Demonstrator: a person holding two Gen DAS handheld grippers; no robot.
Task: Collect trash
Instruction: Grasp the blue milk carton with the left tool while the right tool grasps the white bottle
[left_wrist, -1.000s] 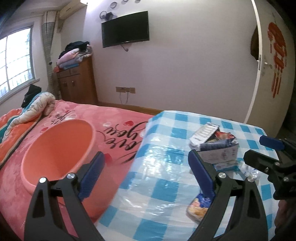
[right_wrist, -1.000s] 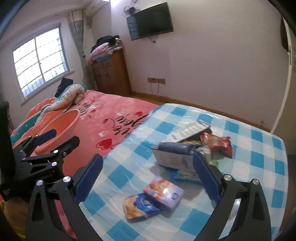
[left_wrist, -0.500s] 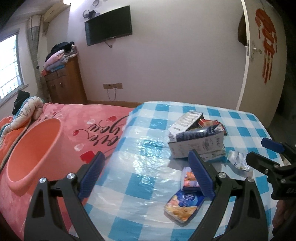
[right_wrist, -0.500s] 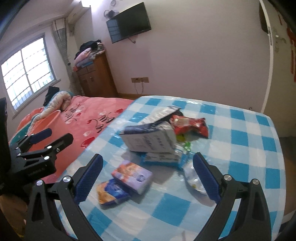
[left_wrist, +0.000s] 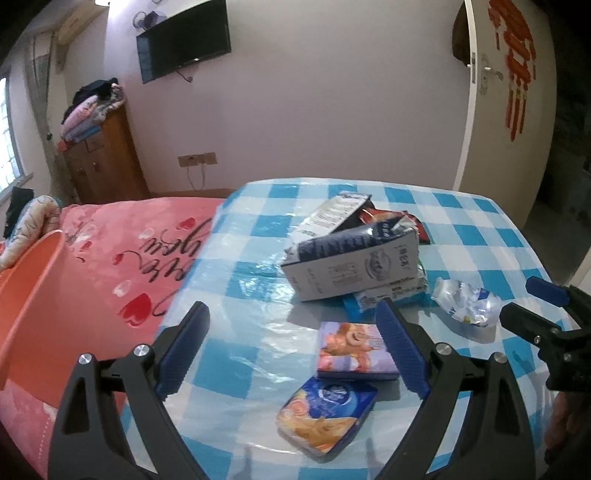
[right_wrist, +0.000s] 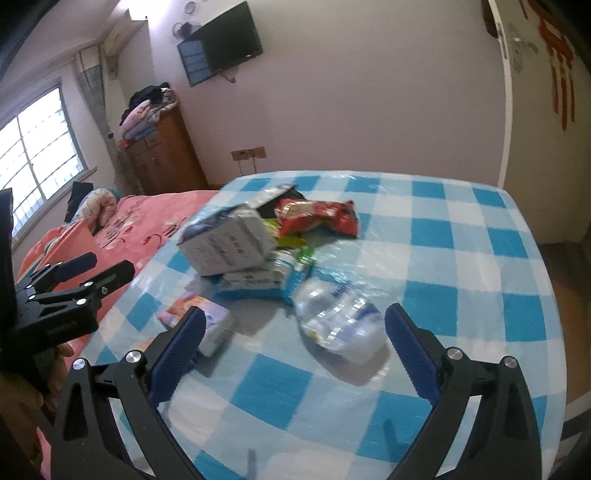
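The left black two-finger gripper with blue pads (left_wrist: 291, 347) points downward, jaws spread wide and empty. The right black blue-padded gripper (right_wrist: 295, 354) gapes alike, beside it. A hand (right_wrist: 22, 391) grips the left one's handle.

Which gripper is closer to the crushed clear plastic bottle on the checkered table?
Right. The right gripper is open just short of the crushed clear plastic bottle, pointing straight at it. The left gripper is open off to its side, over two snack packets.

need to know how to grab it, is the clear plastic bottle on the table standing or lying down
Lying down and crumpled: the clear plastic bottle rests on its side on the checked table.
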